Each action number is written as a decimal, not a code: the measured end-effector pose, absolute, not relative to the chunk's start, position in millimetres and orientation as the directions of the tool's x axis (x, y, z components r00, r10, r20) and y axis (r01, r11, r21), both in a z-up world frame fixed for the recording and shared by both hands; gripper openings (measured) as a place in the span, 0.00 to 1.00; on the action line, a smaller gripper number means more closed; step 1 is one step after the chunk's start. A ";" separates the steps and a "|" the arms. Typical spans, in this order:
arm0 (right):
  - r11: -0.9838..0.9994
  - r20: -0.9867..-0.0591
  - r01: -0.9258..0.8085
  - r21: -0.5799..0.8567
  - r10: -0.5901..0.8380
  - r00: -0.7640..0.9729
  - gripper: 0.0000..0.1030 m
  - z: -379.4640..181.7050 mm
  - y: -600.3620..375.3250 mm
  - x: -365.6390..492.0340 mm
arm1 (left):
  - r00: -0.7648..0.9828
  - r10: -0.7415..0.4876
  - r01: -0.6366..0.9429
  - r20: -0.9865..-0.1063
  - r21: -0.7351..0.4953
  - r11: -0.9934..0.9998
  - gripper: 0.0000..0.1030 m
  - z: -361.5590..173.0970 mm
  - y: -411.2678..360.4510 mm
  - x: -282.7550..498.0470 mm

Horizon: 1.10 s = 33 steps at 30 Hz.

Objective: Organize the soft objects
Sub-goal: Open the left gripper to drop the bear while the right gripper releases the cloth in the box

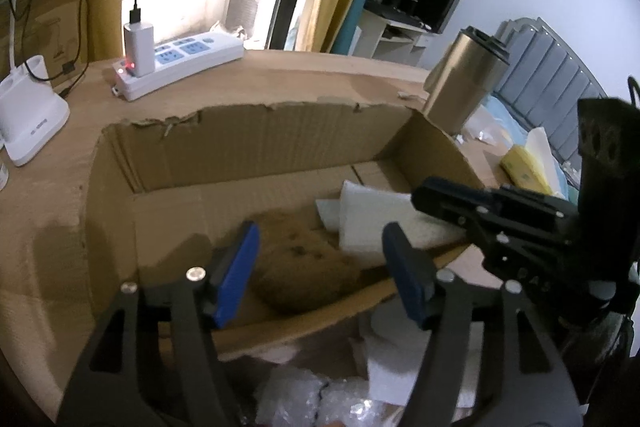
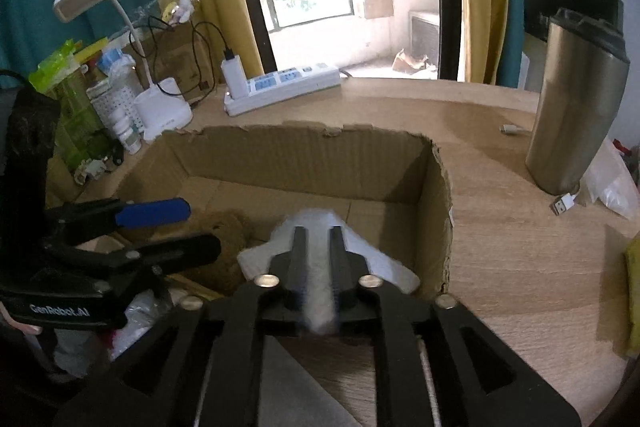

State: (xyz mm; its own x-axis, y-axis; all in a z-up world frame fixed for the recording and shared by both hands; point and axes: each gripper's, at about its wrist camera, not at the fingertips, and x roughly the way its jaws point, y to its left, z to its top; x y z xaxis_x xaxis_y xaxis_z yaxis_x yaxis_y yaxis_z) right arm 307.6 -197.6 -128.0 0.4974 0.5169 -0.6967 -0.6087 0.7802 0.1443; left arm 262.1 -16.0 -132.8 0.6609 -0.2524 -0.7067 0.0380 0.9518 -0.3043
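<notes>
An open cardboard box [image 1: 248, 143] [image 2: 304, 155] stands on the wooden table. Inside it lies a brown plush toy [image 1: 304, 267] [image 2: 228, 247]. My left gripper [image 1: 320, 267] is open and empty, its blue pads [image 1: 236, 275] on either side of the plush, above it. My right gripper [image 2: 318, 239] is shut on a white foam sheet [image 2: 320, 283] and holds it over the box's right end. In the left wrist view the foam sheet [image 1: 376, 223] and the right gripper [image 1: 452, 207] show at the right.
A steel tumbler [image 2: 576, 99] [image 1: 464, 79] stands right of the box. A power strip [image 1: 180, 63] [image 2: 280, 83] and white lamp base [image 2: 164, 111] sit behind. Bubble wrap and white foam [image 1: 312, 395] lie in front of the box. A yellow tissue pack [image 1: 524, 163] lies at right.
</notes>
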 end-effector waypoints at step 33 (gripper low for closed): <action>0.815 -0.613 -0.574 0.080 0.494 0.617 0.52 -75.4 -217.6 238.1 | 0.771 -0.191 0.021 -0.608 -0.275 0.961 0.64 -85.1 0.6 185.7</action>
State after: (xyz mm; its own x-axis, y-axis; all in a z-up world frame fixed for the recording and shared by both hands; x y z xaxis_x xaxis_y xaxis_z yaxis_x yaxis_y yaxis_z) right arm 238.1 -217.6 -75.4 0.6168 0.4943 -0.6125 -0.5738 0.8151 0.0800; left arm 185.7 0.6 -85.1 0.7707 -0.1907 -0.6080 0.0209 0.9612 -0.2751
